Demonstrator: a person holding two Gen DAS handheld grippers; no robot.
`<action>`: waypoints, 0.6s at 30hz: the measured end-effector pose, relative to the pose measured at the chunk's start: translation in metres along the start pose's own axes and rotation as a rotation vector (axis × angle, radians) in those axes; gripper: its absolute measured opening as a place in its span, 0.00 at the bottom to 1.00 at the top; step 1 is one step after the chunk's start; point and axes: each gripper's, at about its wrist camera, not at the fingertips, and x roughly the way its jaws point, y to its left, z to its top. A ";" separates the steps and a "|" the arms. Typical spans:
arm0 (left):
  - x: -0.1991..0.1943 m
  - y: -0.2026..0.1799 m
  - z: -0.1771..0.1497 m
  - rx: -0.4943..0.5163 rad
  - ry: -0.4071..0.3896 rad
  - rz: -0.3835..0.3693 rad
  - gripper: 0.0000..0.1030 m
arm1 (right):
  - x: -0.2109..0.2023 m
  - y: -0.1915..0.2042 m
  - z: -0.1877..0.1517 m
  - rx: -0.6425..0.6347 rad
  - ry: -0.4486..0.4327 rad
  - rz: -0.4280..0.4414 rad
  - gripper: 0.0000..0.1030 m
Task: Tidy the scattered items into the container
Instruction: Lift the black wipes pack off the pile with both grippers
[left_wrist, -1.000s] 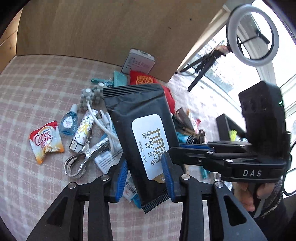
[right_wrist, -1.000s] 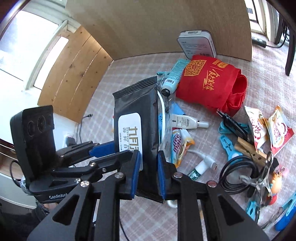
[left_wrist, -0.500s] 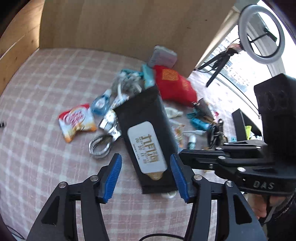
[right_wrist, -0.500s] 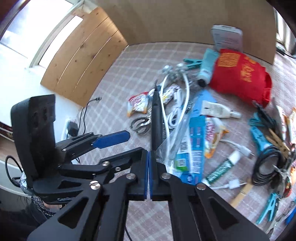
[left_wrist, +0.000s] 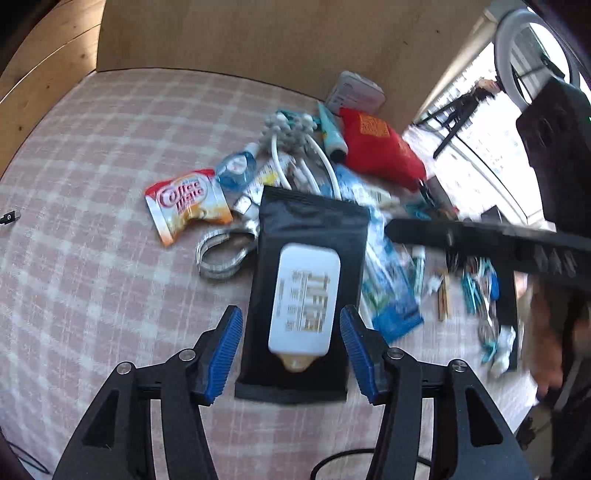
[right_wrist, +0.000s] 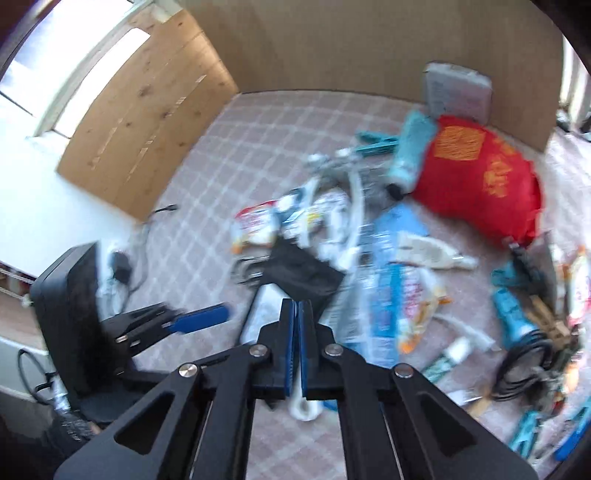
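Released, black wipes pack (left_wrist: 303, 295) lies between left gripper's (left_wrist: 291, 354) parted jaws; right gripper's (right_wrist: 297, 354) jaws together.

Both wrist views look steeply down from near above the checked table (left_wrist: 92, 221); each faces the far board, sharing the black wipes pack (left_wrist: 306, 266) (right_wrist: 303, 273) between them.

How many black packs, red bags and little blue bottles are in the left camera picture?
black wipes pack: 1
red bag: 1
small blue bottle: 1
Total: 3
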 end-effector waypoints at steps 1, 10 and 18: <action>0.003 -0.003 -0.003 0.013 0.016 -0.002 0.52 | 0.002 -0.004 0.001 0.001 0.014 -0.029 0.03; 0.039 -0.023 0.010 0.049 0.048 0.065 0.74 | 0.035 -0.022 0.007 0.025 0.088 -0.036 0.03; 0.026 -0.006 0.004 -0.020 0.025 -0.041 0.58 | 0.014 -0.029 -0.012 0.023 0.044 0.001 0.01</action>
